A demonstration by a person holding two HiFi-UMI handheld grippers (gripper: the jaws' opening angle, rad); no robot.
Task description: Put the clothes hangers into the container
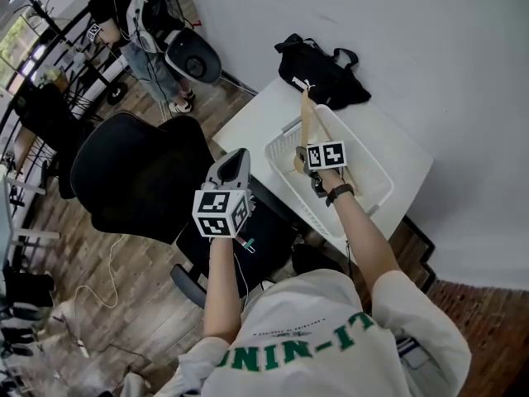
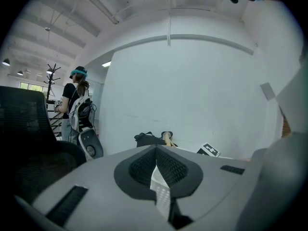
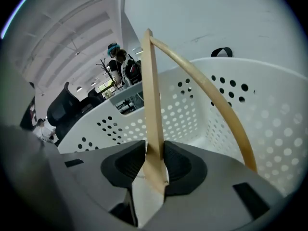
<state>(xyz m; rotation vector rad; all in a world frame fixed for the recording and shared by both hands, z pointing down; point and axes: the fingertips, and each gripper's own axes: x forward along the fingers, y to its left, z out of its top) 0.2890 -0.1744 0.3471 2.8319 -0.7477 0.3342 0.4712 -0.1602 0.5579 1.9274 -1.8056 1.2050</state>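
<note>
Nearest, the left hand-held gripper (image 2: 156, 150) has its jaws pressed together on nothing and hangs over the chair (image 1: 140, 172), away from the work, so it cannot steady anything. The right hand-held gripper (image 3: 155, 153) is clamped on the straight bar of a wooden hanger (image 3: 150, 95), within the walls of the white basket (image 3: 192, 114). The pads hold only a narrow strip of smooth wood, so the hanger could swivel or slip out. Its far end stands above the rim; released like this, it may tip over the edge onto the tabletop (image 1: 248, 118) or catch the bag (image 1: 322, 73) beyond. A snag in a perforation could also drag the light basket.
</note>
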